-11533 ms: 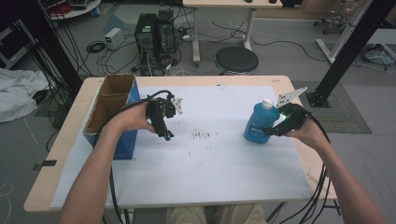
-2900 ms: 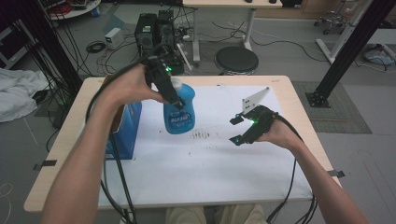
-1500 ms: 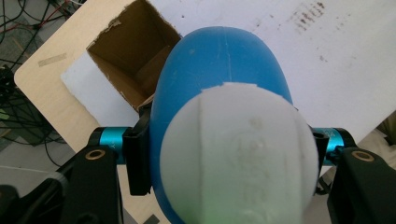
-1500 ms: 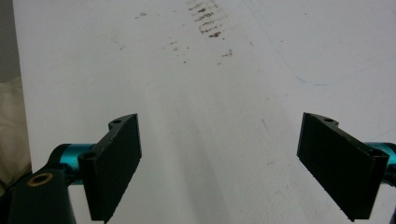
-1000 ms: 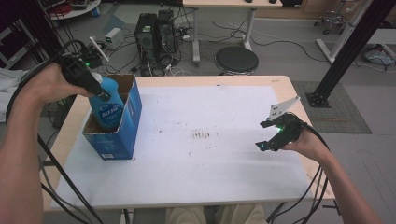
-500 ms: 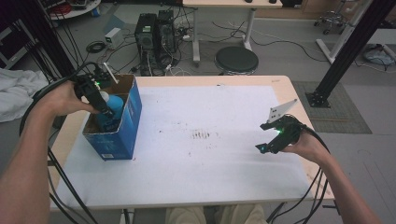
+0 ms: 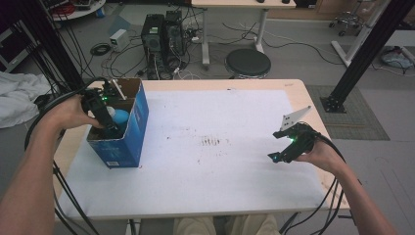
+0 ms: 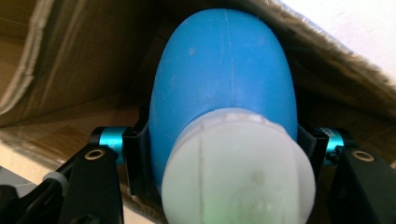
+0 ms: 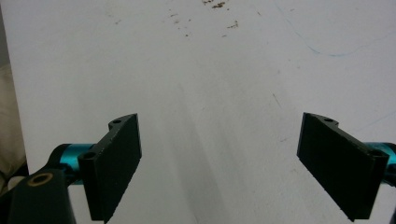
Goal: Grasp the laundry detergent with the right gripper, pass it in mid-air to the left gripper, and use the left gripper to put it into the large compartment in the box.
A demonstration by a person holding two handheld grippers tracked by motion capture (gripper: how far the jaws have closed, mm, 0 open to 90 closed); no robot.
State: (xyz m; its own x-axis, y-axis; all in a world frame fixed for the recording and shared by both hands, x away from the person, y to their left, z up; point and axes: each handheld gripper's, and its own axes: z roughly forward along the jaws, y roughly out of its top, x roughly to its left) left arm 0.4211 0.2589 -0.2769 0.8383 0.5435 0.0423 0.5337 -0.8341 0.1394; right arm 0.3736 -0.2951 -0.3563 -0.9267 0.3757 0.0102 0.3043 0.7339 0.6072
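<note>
Though boxed, blue bottle (image 8: 224, 84) clamped.

A box (image 7: 128, 137) stands on the table (image 7: 298, 93) at its left edge. Inside it is a bottle (image 7: 119, 116), with the left gripper (image 7: 105, 120) reaching down into the box around it. The right gripper (image 7: 286, 149) sits well apart at the table's right side, above a paper sheet (image 7: 220, 171) covering most of the top. On the floor beyond the far edge stand a stool (image 7: 247, 62) and, left of it, computer towers (image 7: 161, 34).
</note>
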